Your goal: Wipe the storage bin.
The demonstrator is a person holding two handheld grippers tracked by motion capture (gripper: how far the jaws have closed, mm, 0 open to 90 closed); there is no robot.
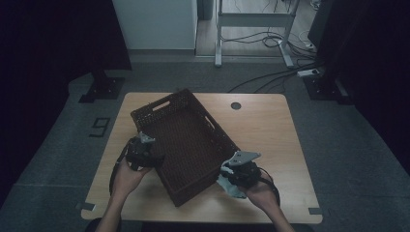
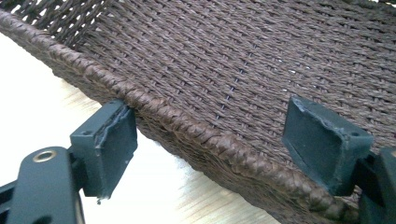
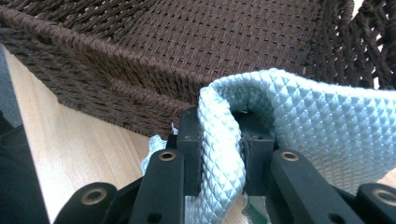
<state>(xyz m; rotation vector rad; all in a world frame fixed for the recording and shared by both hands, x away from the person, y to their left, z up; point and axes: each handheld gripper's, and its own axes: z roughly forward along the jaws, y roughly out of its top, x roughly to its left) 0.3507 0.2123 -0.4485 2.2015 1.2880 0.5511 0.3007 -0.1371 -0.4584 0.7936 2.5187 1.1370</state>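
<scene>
The cloth [image 3: 299, 126], pale blue with a waffle weave, is pinched in a fold between the right gripper's [image 3: 223, 154] jaws, which are clenched on it. From there it drapes over the far jaw and hangs off to that side, with a little trailing below the jaws. It looks soft and light, limp enough to sag wherever it isn't held, so a bunched fold like this one is probably the surest place to grip; a single edge could slip out.

Just ahead of those jaws stands the near wall of the basket [image 3: 116, 70], dark brown and woven, its inside bare.

The left gripper [image 2: 210, 140] has its jaws spread, straddling the basket's rim [image 2: 187, 121]: one jaw lies outside over the table [image 2: 42, 93], the other inside above the woven floor. The pads don't press on the rim. The basket looks stiff, light and rough enough to take a firm hold at the rim.
</scene>
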